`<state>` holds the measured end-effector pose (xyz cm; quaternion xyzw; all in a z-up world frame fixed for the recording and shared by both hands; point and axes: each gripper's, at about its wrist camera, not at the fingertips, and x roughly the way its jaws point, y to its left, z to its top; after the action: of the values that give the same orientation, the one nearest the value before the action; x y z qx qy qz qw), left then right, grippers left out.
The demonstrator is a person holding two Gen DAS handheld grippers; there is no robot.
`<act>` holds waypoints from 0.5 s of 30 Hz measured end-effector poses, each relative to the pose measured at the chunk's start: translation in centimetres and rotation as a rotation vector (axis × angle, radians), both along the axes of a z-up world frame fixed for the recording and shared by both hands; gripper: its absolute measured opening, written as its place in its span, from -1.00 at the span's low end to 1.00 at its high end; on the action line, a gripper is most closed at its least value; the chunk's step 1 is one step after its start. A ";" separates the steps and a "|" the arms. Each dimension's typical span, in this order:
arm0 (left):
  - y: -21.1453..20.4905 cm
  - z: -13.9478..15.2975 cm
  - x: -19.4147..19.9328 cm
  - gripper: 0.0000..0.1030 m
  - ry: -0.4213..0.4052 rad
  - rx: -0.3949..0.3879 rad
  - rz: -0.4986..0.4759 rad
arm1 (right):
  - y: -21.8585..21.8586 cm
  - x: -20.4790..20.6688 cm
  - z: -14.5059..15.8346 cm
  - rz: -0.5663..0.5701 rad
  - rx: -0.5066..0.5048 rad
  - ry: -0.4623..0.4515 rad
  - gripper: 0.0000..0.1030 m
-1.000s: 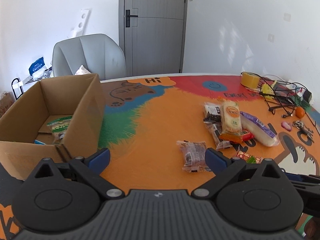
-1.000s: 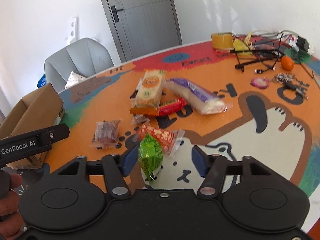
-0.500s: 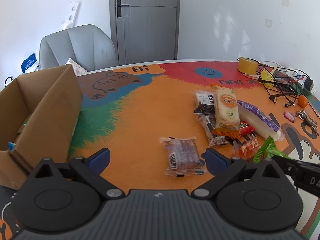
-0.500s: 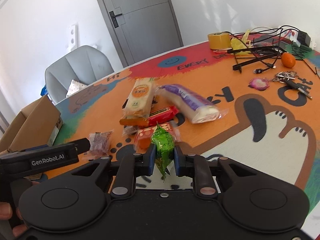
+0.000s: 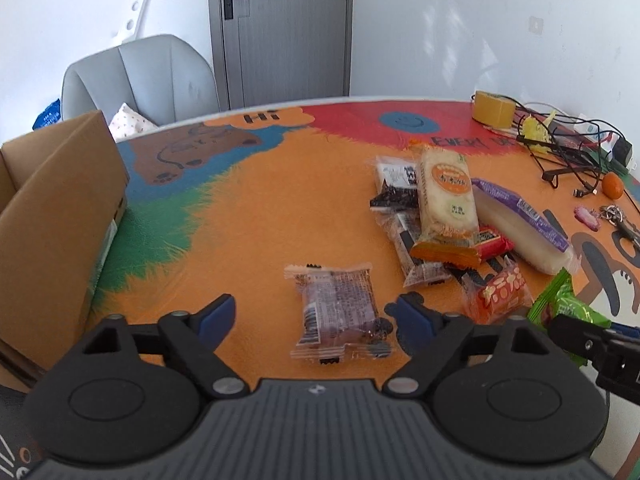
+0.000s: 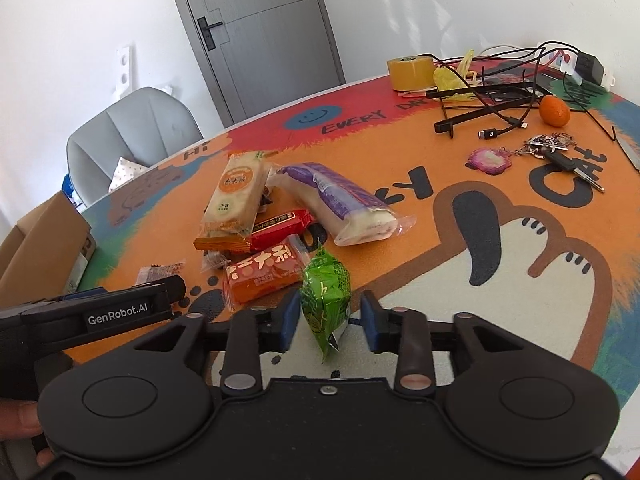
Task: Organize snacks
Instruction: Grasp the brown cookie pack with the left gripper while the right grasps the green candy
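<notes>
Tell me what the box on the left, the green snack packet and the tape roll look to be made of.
Cardboard box: plain brown corrugated cardboard, matt, with folded flaps and raw edges.
Green snack packet: thin plastic or foil film, glossy, creased and catching highlights, with a crimped end seal.
Tape roll: probably clear plastic packing tape, its amber translucent sheen suggesting many wound layers; its core is not visible.

Both my feeds are bright with daylight; soft sun patches dapple the white wall [image 5: 460, 48]. Fisheye bends the door [image 6: 256, 36] and darkens corners. Sharp centre, slight softness at edges, mild sheen on wrappers.
</notes>
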<state>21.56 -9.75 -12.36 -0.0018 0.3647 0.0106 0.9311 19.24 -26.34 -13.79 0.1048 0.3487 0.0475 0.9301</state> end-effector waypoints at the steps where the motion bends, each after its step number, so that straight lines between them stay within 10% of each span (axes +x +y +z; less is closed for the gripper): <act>1: 0.1 -0.2 0.2 0.39 0.018 -0.010 -0.001 | 0.1 0.1 -0.1 -0.001 -0.001 0.005 -0.17; 6: 0.3 0.0 0.0 -0.25 -0.005 -0.002 0.005 | 0.4 0.5 -0.4 -0.002 -0.007 -0.003 -0.06; 10: 0.8 0.4 -0.3 -0.32 -0.004 -0.015 0.008 | 0.9 0.6 -0.4 0.021 -0.019 -0.013 -0.45; 15: 1.4 0.9 -1.2 -0.35 -0.023 -0.017 0.021 | 1.4 -0.2 -0.1 0.054 -0.007 -0.034 -0.47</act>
<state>20.38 -8.31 -11.43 -0.0135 0.3538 0.0171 0.9351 19.08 -24.90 -13.89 0.0913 0.3356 0.0730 0.9347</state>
